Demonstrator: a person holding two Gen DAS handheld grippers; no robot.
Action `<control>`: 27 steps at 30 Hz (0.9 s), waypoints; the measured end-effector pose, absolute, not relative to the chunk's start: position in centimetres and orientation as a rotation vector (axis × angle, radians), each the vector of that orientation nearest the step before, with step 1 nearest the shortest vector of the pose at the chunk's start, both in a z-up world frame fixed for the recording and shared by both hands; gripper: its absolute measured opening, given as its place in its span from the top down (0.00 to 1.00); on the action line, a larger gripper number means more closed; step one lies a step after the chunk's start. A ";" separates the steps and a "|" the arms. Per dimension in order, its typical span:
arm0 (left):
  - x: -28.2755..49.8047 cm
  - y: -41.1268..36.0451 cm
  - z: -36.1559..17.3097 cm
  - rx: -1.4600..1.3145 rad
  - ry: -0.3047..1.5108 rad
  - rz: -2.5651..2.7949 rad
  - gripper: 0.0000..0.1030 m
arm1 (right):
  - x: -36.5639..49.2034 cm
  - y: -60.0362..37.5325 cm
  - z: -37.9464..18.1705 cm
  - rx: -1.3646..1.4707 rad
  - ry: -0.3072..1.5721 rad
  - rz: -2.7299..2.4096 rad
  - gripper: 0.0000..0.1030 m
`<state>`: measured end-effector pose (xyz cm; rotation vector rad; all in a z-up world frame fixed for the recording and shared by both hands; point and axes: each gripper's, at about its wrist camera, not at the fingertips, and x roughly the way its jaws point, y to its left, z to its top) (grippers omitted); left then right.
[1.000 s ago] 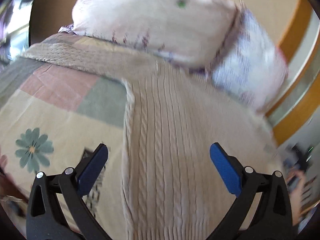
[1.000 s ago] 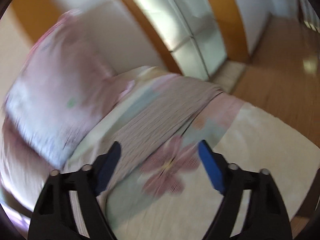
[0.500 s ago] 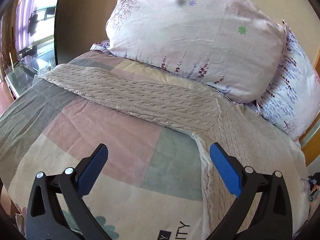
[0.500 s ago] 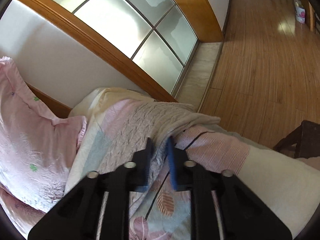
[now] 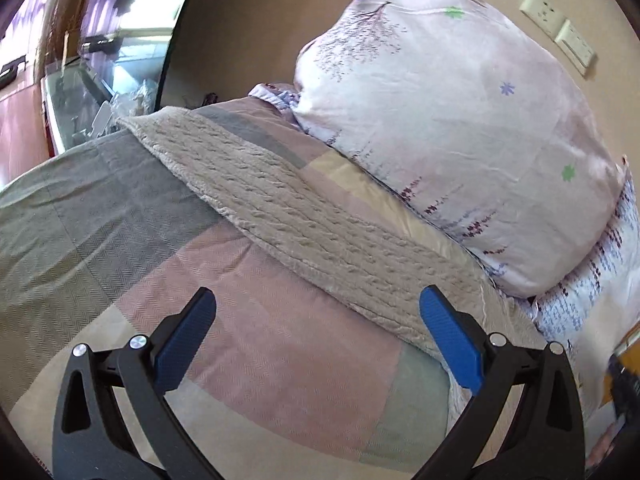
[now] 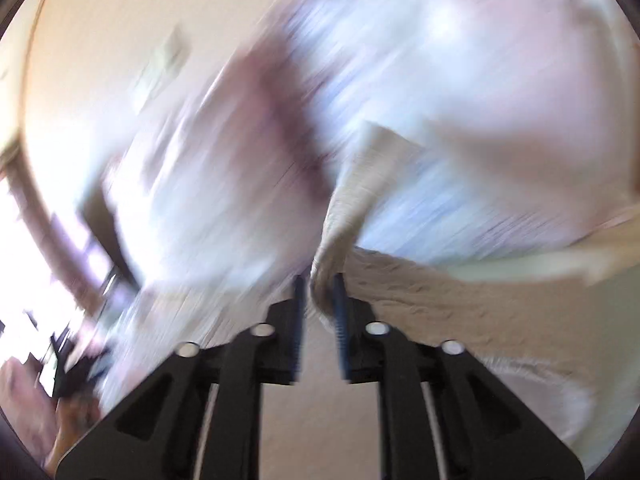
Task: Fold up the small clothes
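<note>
A beige cable-knit sweater lies on the patchwork bedspread. In the left wrist view one sleeve (image 5: 288, 216) stretches flat from the far left edge of the bed toward the lower right. My left gripper (image 5: 316, 340) is open and empty, hovering above the bedspread just short of that sleeve. In the blurred right wrist view my right gripper (image 6: 319, 300) is shut on a bunched piece of the sweater (image 6: 340, 232) and holds it lifted, with the rest of the knit (image 6: 460, 300) trailing to the right.
Two floral pillows (image 5: 460, 120) lean against the beige wall at the head of the bed. Wall sockets (image 5: 556, 28) sit above them. A glass-topped cabinet (image 5: 80, 92) stands beyond the bed's far left edge. The bedspread (image 5: 280, 360) has pink, grey and cream panels.
My right gripper shut on the sweater's other sleeve end and has swung it up fast toward the pillows. My left gripper turned left from the sweater body toward the outstretched sleeve, staying open.
</note>
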<state>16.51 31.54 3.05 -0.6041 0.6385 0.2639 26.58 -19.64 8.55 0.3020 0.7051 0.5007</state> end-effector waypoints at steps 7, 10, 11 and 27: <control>18.0 37.5 2.6 -0.768 0.615 0.343 0.11 | 23.8 -16.7 4.6 0.267 0.836 0.559 0.34; 19.1 41.1 1.5 -0.924 0.625 0.366 0.19 | 23.4 -22.5 6.1 0.317 0.771 0.437 0.27; 19.3 42.1 1.3 -0.967 0.610 0.365 0.23 | 23.3 -23.6 6.6 0.322 0.759 0.401 0.26; 25.2 41.3 6.7 -0.734 0.605 0.363 0.94 | 21.7 -31.1 5.0 0.407 0.731 0.254 0.22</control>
